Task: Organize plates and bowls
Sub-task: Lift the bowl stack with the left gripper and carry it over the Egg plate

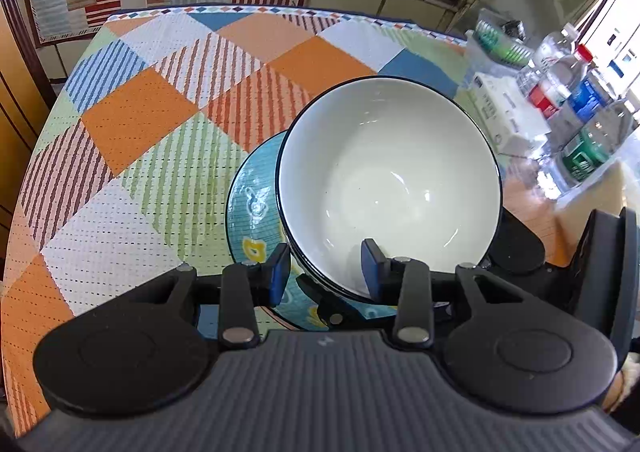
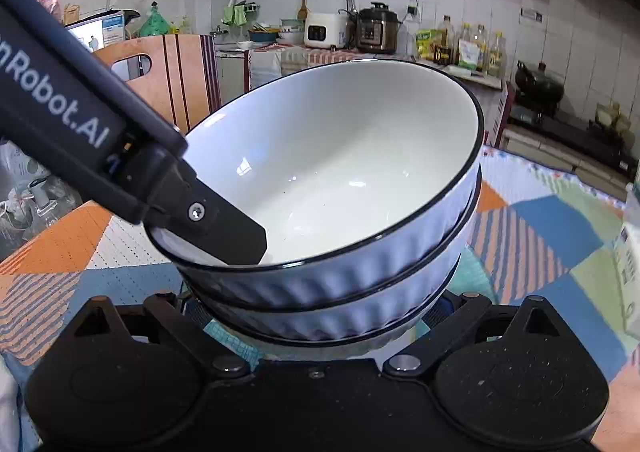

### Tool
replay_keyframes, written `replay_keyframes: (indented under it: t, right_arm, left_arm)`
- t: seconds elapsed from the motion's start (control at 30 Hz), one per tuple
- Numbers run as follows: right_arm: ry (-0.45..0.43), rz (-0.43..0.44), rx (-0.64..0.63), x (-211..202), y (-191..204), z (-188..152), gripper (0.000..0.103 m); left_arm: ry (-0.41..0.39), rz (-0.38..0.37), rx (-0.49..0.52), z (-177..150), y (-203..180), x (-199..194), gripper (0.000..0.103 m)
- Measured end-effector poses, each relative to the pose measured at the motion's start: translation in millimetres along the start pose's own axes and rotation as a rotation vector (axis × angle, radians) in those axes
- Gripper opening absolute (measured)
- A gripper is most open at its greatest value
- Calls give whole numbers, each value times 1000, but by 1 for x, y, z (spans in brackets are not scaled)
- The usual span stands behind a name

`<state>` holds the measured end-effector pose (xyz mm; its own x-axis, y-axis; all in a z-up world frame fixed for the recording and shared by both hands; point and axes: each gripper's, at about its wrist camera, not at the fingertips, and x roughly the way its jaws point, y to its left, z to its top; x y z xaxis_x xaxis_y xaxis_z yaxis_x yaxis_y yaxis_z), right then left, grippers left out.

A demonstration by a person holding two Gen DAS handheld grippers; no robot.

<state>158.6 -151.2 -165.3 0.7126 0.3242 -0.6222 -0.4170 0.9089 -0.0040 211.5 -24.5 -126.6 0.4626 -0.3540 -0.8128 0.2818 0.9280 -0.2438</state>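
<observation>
Meanwhile, left gripper (image 1: 325, 272) clamps near rim of stacked white bowls (image 1: 390, 187), one finger inside, one outside; stack sits tilted above blue patterned plate (image 1: 250, 207) on table (image 1: 140, 107); right gripper fingers hidden under stack, state unclear

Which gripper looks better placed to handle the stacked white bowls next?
Probably the left gripper: its fingers straddle the top white bowl's near rim, one inside, one outside. The right gripper's fingertips are hidden under the stack in the right wrist view, above the blue plate.
</observation>
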Motion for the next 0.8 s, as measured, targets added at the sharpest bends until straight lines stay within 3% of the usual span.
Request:
replay_keyframes:
  t: [0.17,0.7,0.8]
  right_arm:
    - [5,-30,16,10,2,-2,100]
    - [40,-39,71,15,2,-17,99]
    - [70,-97,56,16,7,-16,101]
  left_arm:
    - [-43,21,45,-7,-5,8,36]
    - [-61,30,-20,-10,-3,21,36]
    - [-70,20,-23,-13,-3,18,36]
